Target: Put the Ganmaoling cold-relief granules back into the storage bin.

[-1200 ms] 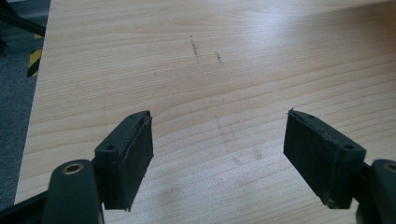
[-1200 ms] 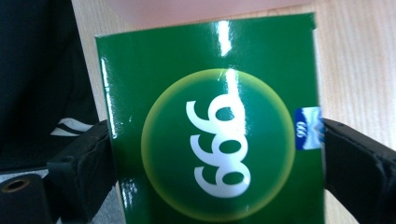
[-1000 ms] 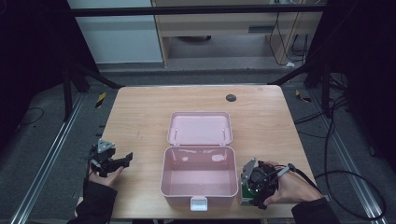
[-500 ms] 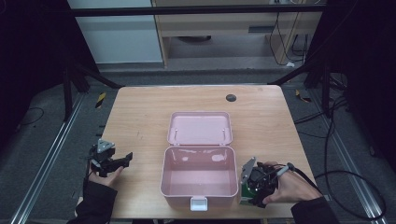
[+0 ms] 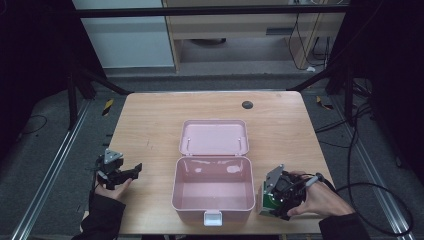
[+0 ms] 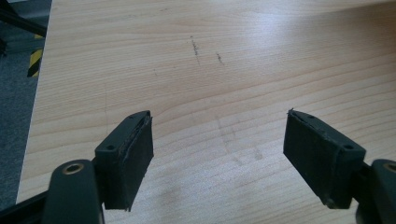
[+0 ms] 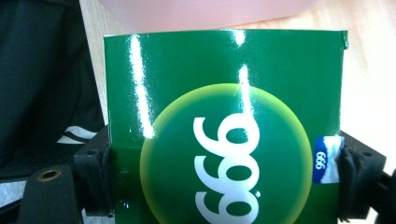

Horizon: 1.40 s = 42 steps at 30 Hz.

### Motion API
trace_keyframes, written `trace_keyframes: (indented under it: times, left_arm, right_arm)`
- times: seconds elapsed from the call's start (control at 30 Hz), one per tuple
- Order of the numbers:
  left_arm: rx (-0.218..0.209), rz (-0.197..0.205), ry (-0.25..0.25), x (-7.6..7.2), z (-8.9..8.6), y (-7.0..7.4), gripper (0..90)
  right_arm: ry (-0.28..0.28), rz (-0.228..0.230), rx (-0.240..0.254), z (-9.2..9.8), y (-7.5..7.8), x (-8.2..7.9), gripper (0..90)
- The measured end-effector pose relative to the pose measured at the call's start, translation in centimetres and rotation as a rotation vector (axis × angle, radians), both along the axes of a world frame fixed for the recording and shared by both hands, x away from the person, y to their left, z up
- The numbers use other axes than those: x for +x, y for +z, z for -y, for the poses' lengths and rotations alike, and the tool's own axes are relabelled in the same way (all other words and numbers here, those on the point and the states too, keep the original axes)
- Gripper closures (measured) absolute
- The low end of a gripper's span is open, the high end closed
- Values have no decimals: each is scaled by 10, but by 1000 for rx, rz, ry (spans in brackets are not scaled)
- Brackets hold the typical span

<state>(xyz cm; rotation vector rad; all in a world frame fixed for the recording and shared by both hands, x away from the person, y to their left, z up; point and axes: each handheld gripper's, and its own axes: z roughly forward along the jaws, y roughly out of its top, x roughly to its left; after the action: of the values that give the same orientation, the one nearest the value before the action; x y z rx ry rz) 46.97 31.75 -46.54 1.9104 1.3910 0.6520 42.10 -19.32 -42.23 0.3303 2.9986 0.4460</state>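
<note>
The glossy green cardboard box [image 7: 224, 126] w/ a yellow-green disc and white "999" print looks light, thin-walled and slick, so probably best held on its narrow side edges w/o crushing. The right gripper [image 5: 276, 198] has just been closing and now pinches those edges, box standing at the table's [image 5: 150, 130] near edge just right of the open pink plastic case [image 5: 213, 200]. The left gripper [image 6: 219, 154] has jaws wide apart, nothing btw them.

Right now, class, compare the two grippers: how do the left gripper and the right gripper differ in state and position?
The left gripper has its jaws standing wide apart over bare table with nothing between them, while the right gripper has just been closing its jaws, which now press on both sides of a green box. The left sits well away from the open pink case; the right is close beside it. Both are hand-held, low over the table.
</note>
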Motion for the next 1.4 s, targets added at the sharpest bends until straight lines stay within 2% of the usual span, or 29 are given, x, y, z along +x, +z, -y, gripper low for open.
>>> trace_keyframes:
  times: [0.13, 0.23, 0.27, 0.3, 0.4, 0.53, 0.6, 0.63, 0.83, 1.13, 1.4]
  left_arm:
    - [0, -1, 0, 0, 0, 0, 235]
    - [1, -1, -1, 0, 0, 0, 235]
    - [1, -1, -1, 0, 0, 0, 235]
    - [1, -1, -1, 0, 0, 0, 235]
    - [1, -2, -1, 0, 0, 0, 235]
    - [-1, -3, -1, 0, 0, 0, 235]
    - [-1, -3, -2, 0, 0, 0, 235]
    - [-1, -4, -2, 0, 0, 0, 235]
    - [-2, -5, -3, 0, 0, 0, 235]
    - [-2, -5, -3, 0, 0, 0, 235]
    - [-2, -3, 0, 0, -1, 0, 236]
  right_arm:
    - [-24, 17, 15, 7, 12, -1, 165]
    - [-35, 47, 52, 13, 27, 0, 165]
    - [-35, 47, 52, 13, 27, 0, 165]
    - [-39, 63, 69, 15, 35, 0, 165]
    - [-47, 71, 74, 17, 44, 1, 165]
    - [-52, 103, 98, 20, 65, 1, 165]
    - [-53, 107, 101, 20, 69, 1, 165]
    - [-52, 116, 108, 20, 78, 1, 164]
    - [-56, 148, 124, 16, 98, 1, 164]
    - [-31, 177, 144, 6, 126, -1, 164]
    - [4, 177, 140, -11, 140, -1, 164]
